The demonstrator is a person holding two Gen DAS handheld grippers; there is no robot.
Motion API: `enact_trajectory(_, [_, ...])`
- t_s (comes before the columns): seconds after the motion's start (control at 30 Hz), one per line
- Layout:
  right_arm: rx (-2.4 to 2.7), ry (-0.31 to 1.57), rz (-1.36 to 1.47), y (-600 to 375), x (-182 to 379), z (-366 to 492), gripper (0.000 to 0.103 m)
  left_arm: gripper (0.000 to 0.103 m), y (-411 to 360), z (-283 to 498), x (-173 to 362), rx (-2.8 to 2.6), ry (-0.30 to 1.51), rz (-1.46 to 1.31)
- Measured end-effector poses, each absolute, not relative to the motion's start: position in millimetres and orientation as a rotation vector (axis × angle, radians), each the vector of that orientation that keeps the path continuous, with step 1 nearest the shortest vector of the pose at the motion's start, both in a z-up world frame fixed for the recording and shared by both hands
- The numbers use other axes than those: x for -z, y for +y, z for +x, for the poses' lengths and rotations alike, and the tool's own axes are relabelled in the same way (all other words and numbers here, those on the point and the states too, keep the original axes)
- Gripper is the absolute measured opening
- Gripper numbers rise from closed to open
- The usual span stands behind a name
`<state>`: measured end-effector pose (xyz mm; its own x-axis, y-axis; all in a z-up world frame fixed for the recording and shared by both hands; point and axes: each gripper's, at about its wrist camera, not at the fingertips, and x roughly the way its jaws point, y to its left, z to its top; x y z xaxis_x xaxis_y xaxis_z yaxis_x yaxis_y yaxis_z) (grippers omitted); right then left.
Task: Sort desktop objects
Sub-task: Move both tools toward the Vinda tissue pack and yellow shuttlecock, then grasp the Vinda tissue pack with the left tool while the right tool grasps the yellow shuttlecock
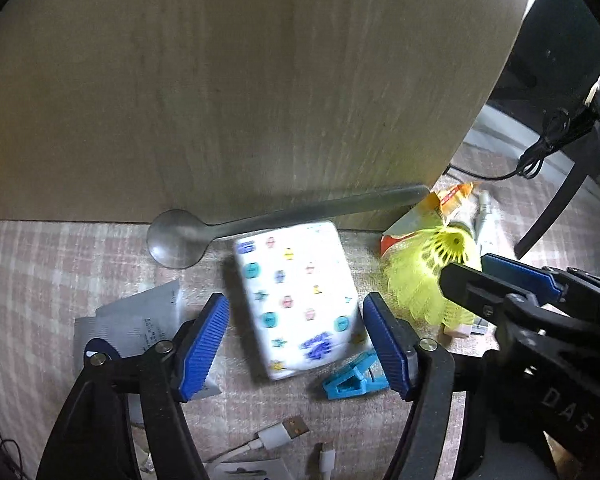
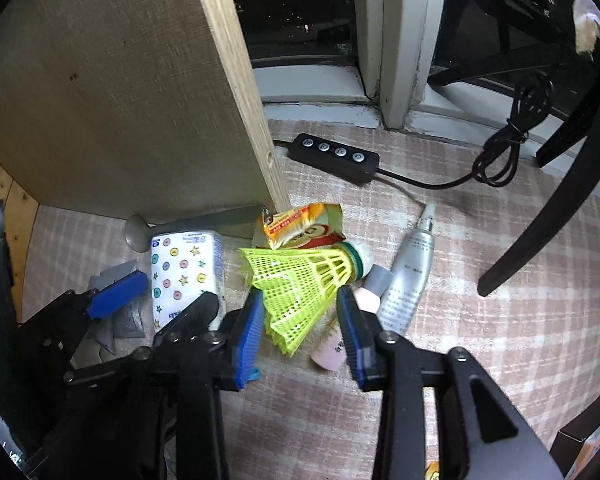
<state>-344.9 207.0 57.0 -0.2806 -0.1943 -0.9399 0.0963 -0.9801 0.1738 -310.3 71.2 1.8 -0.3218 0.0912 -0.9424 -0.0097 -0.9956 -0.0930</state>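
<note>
Left gripper (image 1: pixel 296 340) jaws open, straddling tissue pack (image 1: pixel 298 296), pads clear. Right gripper (image 2: pixel 298 334) jaws partly open around yellow shuttlecock (image 2: pixel 300 280) skirt; contact unclear. Spoon (image 1: pixel 228 226) behind pack.

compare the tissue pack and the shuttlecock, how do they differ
The tissue pack is a white, closed block printed with small coloured buttons and stars; the shuttlecock is an open yellow mesh cone with a white cork tip. The tissue pack lies flat; the shuttlecock lies on its side, partly over a pink tube. The pack sits between the left gripper's jaws, the shuttlecock between the right gripper's. Both rest on the checked cloth.
</note>
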Motion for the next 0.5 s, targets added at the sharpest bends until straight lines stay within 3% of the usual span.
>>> enact_trajectory(0.13, [2.401,-0.106,1.724,218,-63,-340,0.025,0.066,76,-314,11,-2.515,-0.077,-1.813])
enact_trajectory(0.33, [2.380,-0.085,1.727,219,-55,-345,0.025,0.050,73,-320,17,-2.559,-0.058,-1.814])
enact_trajectory(0.5, [2.404,-0.049,1.695,215,-53,-348,0.020,0.049,76,-324,22,-2.585,-0.034,-1.785])
